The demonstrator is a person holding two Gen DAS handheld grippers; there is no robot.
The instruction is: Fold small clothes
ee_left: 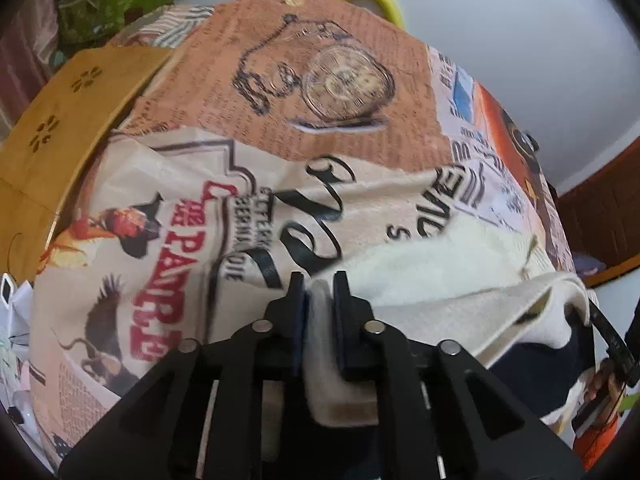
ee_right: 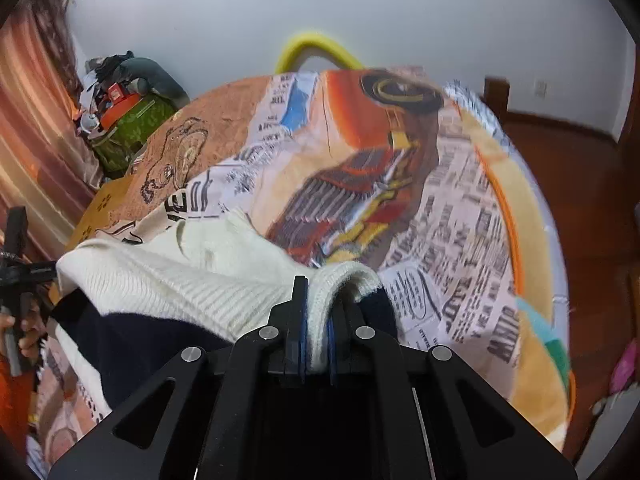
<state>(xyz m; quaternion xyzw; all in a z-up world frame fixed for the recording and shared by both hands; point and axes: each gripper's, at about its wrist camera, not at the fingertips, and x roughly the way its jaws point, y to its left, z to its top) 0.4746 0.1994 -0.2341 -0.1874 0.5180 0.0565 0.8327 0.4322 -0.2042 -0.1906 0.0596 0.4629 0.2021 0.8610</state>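
- The left gripper [ee_left: 318, 280] is clamped on a fold of a cream knit sweater [ee_left: 440, 264]; the fabric fills the narrow gap between its dark pads.
- The right gripper [ee_right: 320, 292] pinches another part of the same sweater [ee_right: 192, 276], a ribbed cream edge bunched over its fingers.
- The sweater has a navy band [ee_right: 132, 336] below the cream part; it hangs between the two grippers, its far part lying on the table near the front edge.
- The table is covered by a printed cloth [ee_left: 280, 92] with newspaper text, a pocket-watch drawing and an orange car picture [ee_right: 372, 176].
- A yellow chair back [ee_right: 312, 46] shows beyond the table's far edge.
- A cardboard box [ee_left: 60, 120] sits at the table's left edge.
- A green patterned bag [ee_right: 132, 128] stands against the wall near the curtain [ee_right: 32, 112].
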